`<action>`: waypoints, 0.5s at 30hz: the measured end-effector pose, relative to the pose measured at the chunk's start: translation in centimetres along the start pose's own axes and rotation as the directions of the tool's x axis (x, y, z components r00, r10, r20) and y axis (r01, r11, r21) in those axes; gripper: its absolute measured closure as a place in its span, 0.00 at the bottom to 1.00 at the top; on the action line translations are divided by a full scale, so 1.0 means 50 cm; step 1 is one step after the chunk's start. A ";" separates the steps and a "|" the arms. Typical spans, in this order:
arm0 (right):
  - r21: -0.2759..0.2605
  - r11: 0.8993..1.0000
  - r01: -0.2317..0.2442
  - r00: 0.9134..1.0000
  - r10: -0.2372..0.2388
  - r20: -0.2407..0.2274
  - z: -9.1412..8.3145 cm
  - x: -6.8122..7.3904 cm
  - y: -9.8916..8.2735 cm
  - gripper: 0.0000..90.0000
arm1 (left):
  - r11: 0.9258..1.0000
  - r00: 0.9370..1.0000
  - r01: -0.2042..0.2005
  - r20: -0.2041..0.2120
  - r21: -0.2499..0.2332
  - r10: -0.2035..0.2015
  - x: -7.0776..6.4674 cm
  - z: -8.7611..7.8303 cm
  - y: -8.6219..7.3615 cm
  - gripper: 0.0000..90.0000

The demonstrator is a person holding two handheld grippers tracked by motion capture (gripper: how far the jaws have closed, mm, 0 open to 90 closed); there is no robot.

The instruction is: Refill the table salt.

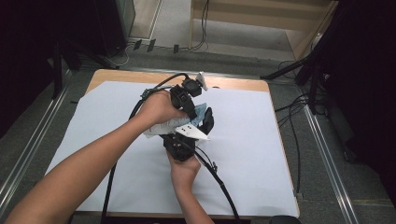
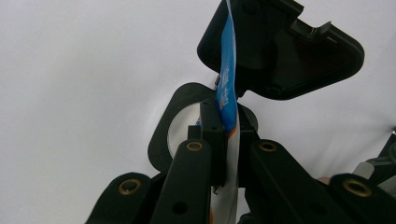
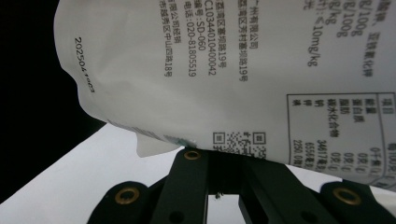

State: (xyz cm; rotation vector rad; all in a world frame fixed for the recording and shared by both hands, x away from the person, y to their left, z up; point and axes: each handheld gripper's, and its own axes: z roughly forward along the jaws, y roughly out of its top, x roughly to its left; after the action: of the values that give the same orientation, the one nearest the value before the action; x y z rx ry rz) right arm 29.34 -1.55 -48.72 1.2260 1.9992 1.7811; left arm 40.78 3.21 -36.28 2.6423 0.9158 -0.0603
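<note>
free: white sheet [image 1: 243,154] all round | obstacle: cables [image 1: 219,179] near edge

A: What is the packet [image 3: 243,70] like?
B: A thin white pouch with black print, a table and a QR code; one face [image 2: 228,70] is blue.
A: And where?
B: Lifted off the surface [image 1: 116,107], near its middle, edge-on between both tools.
</note>
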 end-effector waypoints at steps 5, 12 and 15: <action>0.002 1.000 0.002 1.000 -0.002 0.001 0.000 0.000 0.000 1.00 | 1.000 1.000 -0.003 0.002 0.005 0.003 0.000 0.000 0.001 1.00; 0.003 1.000 0.002 1.000 -0.002 0.002 0.000 -0.002 0.001 1.00 | 1.000 1.000 -0.003 0.005 0.005 0.003 -0.001 0.001 0.003 1.00; 0.003 1.000 0.003 1.000 -0.003 0.001 -0.001 -0.001 0.001 1.00 | 1.000 1.000 0.001 0.007 0.006 -0.001 -0.001 0.000 0.002 1.00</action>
State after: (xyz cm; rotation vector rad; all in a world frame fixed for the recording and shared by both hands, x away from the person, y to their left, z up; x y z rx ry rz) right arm 29.39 -1.63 -48.68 1.2240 2.0033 1.7759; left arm 40.83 3.10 -36.25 2.6458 0.9163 -0.0722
